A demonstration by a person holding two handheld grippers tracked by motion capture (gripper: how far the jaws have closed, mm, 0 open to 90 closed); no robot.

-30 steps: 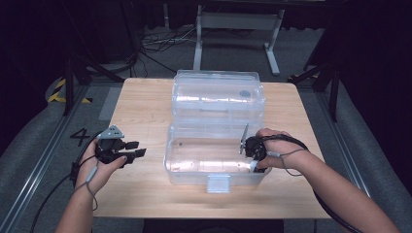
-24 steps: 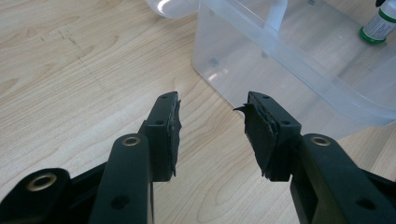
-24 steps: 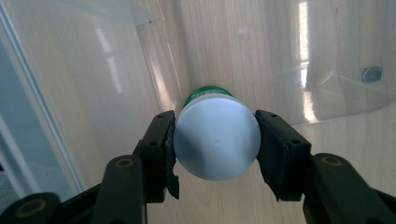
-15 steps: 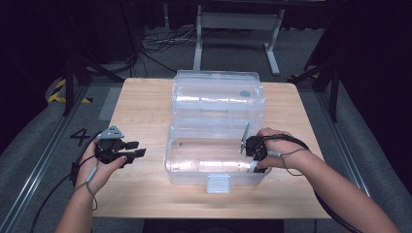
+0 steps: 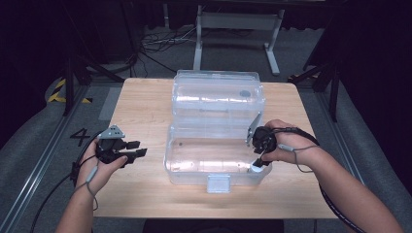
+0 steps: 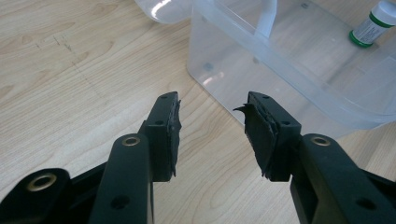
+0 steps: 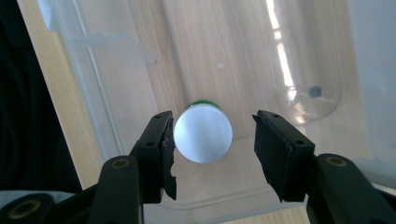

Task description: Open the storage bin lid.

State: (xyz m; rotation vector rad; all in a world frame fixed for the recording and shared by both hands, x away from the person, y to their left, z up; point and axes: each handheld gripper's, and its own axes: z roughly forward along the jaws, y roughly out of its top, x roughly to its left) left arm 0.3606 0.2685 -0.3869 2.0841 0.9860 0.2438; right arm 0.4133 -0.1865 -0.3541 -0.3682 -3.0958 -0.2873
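Already the bottle stands inside the clear box, lower right of the high view; right gripper has just been opening, one pad beside the cap; left gripper waits open, empty; lid unclosed.

Wooden table, cables and metal stand behind.

The box stands mid-table, its lid lying open behind it. A bottle stands upright in the box's near right corner. The right hand-held gripper hangs above that bottle, jaws either side of its cap. The left hand-held gripper is left of the box, above bare table.
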